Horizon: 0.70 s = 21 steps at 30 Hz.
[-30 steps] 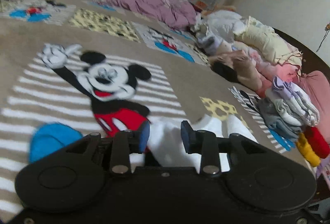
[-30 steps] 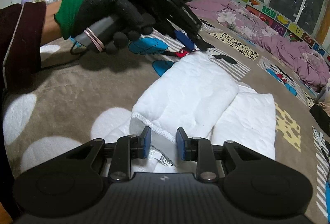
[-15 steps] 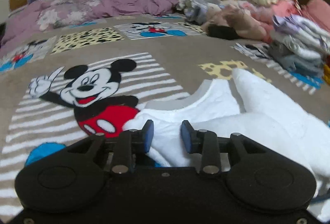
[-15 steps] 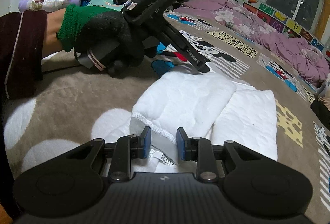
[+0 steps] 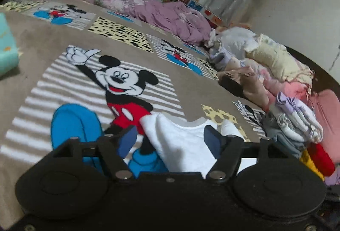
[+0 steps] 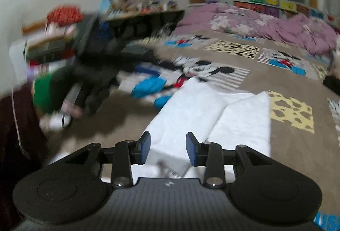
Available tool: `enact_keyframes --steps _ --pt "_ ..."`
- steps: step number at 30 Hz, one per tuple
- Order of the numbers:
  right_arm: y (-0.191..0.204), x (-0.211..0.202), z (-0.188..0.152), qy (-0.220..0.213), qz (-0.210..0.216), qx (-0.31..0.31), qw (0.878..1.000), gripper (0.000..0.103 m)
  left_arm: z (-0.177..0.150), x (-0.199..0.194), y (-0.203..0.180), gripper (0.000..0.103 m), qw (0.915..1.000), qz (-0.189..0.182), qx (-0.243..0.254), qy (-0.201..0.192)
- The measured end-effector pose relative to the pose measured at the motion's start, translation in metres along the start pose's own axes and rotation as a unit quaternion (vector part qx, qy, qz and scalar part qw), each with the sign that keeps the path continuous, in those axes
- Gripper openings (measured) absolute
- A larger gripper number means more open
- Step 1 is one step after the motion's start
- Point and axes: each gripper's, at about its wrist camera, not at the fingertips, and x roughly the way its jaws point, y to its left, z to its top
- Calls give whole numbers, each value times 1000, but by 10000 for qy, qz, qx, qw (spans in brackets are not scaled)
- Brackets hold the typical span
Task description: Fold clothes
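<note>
Both grippers have just been opening, letting go of the white garment (image 5: 180, 141). Through the left wrist camera, I am holding the left gripper (image 5: 170, 140) wide, the garment's edge lying loose between the jaws on the cartoon blanket (image 5: 63, 39). Through the right wrist camera, I am holding the right gripper (image 6: 167, 148) parted too, pads clear of the cloth (image 6: 197, 107), whose long axis is running straight ahead. My gloved left hand (image 6: 89, 82) is blurring off to the left, so the right gripper looks nearer.
</note>
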Motion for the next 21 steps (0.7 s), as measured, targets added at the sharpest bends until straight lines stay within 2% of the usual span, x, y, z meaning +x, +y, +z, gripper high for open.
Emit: enact_keyframes --steps 4,6,10,13,21 --pt "-52 -7 11 -128 78 793 9967 45 -4 6 6 71 9992 -25 -387 103" --pt "-80 -3 14 -82 139 1110 9937 54 -4 14 11 71 9980 -120 -609 134" --pt "-135 15 14 -41 262 1801 9833 54 -4 31 21 72 9958 -278 -825 282" --pt "-175 36 15 -55 493 2360 9705 56 -5 44 31 72 9938 -334 -971 426" --pt "-242 105 11 101 868 3098 9468 64 3 68 44 72 9919 -434 -1075 517"
